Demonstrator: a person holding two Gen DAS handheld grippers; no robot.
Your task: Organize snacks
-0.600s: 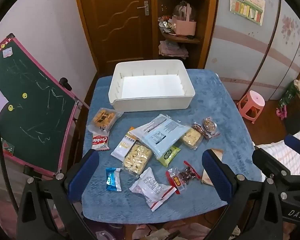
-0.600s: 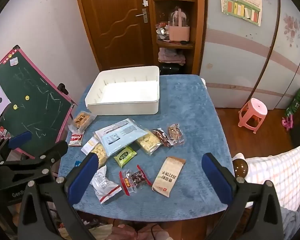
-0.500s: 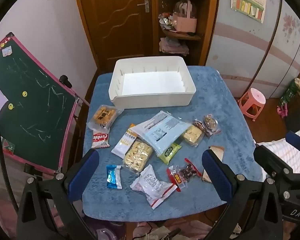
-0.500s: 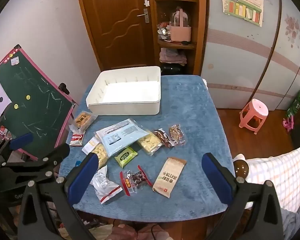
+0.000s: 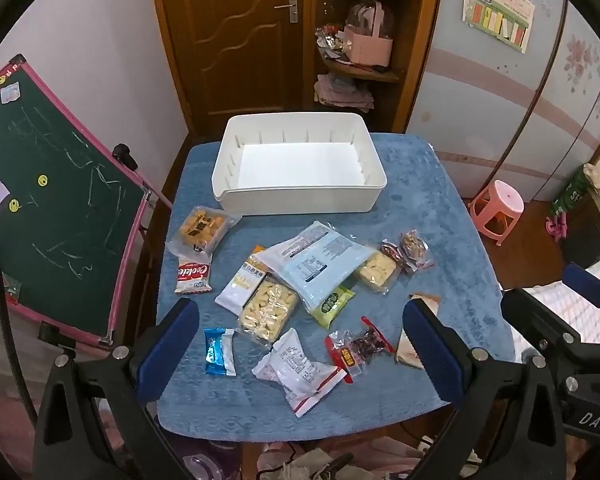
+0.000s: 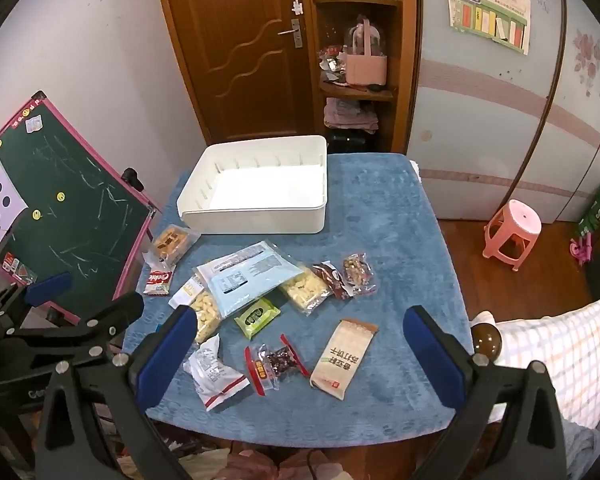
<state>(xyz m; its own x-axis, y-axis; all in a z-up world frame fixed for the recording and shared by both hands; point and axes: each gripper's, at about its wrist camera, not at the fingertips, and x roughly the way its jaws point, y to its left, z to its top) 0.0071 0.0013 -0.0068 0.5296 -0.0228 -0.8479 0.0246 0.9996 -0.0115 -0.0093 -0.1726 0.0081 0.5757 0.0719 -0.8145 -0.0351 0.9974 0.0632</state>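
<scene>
An empty white bin (image 5: 300, 196) (image 6: 256, 220) stands at the far side of a table with a blue cloth (image 5: 432, 200) (image 6: 380, 216). Several snack packets lie in front of it: a large pale blue pouch (image 5: 316, 260) (image 6: 248, 276), a green packet (image 5: 332, 304) (image 6: 256, 316), a red-edged packet (image 5: 356, 350) (image 6: 274, 364), a beige bar (image 6: 342, 356), a white bag (image 5: 298, 370) (image 6: 214, 374), a small blue packet (image 5: 218, 350). My left gripper (image 5: 300, 344) hangs open above the near packets. My right gripper (image 6: 300, 344) is open too, above the beige bar and red-edged packet. Neither holds anything.
A green chalkboard with a pink frame (image 5: 48, 200) (image 6: 68, 216) leans at the table's left. A pink stool (image 5: 498, 208) (image 6: 512, 232) stands on the floor to the right. A wooden door and a shelf (image 5: 360, 40) are behind the table. Checked fabric (image 6: 560, 344) lies at the near right.
Both views have shifted slightly, with the table and bin sitting a little lower in the frames. No packet has moved, and both grippers have stayed open.
</scene>
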